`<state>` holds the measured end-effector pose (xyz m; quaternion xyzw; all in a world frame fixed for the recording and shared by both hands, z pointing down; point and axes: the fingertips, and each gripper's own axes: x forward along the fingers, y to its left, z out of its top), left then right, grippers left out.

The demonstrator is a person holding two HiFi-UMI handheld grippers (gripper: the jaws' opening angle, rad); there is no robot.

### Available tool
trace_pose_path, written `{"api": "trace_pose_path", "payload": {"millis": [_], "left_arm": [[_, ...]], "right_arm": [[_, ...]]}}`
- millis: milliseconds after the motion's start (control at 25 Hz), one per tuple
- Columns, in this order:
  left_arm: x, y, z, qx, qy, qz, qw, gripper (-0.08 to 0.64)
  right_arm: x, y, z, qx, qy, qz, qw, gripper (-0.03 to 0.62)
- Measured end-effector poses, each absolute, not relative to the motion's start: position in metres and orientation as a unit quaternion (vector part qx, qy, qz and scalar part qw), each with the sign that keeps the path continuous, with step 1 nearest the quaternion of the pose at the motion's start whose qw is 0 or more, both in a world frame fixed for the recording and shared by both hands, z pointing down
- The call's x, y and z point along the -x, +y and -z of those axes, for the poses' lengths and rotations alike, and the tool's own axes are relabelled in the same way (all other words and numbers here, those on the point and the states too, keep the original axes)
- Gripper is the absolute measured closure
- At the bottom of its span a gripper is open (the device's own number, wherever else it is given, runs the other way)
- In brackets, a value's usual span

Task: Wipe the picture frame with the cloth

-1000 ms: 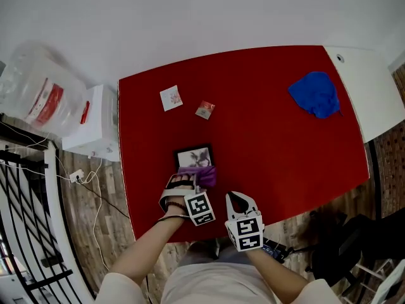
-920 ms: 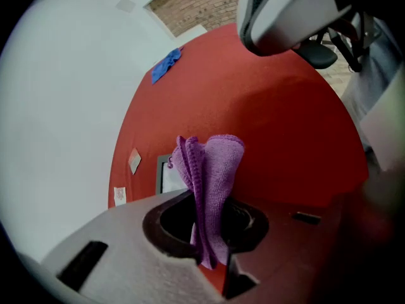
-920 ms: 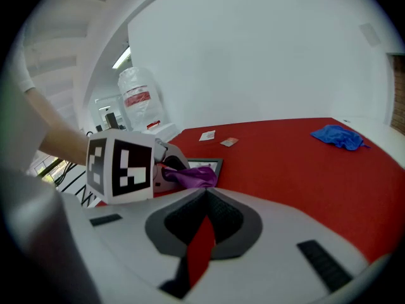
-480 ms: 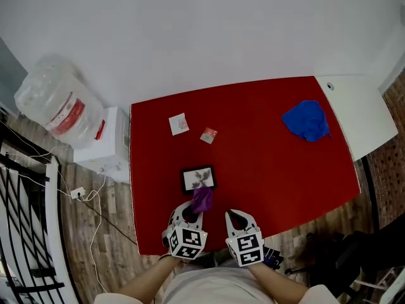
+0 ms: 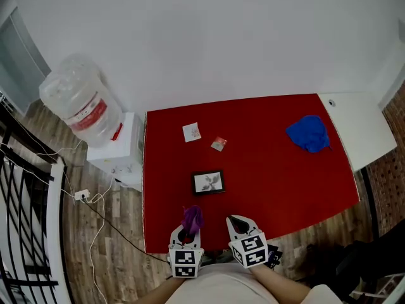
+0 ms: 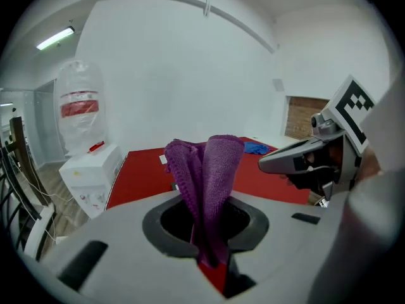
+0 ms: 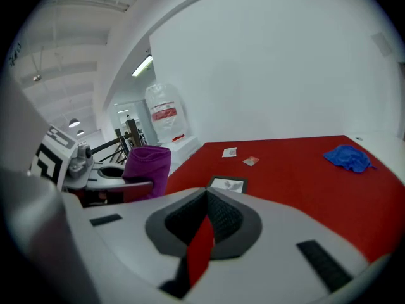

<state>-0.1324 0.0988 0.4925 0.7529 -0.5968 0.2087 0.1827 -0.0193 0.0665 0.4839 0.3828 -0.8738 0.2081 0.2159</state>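
Now the left tool [image 5: 187, 232] clamps the purple cloth [image 5: 192, 218] while the right tool [image 5: 235, 221] sits clenched, empty.

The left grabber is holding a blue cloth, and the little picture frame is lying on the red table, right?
Nearly. The fuzzy cloth pinched in the left gripper is purple, not blue, as the left gripper view shows. The small black picture frame does lie on the red table. A crumpled blue cloth lies apart, near the table's far right corner.
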Motion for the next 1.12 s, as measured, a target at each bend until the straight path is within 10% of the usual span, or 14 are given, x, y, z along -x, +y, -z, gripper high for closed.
{"api": "trace_pose_path", "payload": {"millis": [1120], "left_arm": [[0.132,0.110,-0.483,-0.749,-0.607,-0.175,0.200,0.499]], "right_arm": [[0.027,0.079,-0.482,-0.394,-0.869,-0.203,0.221,0.589]]}}
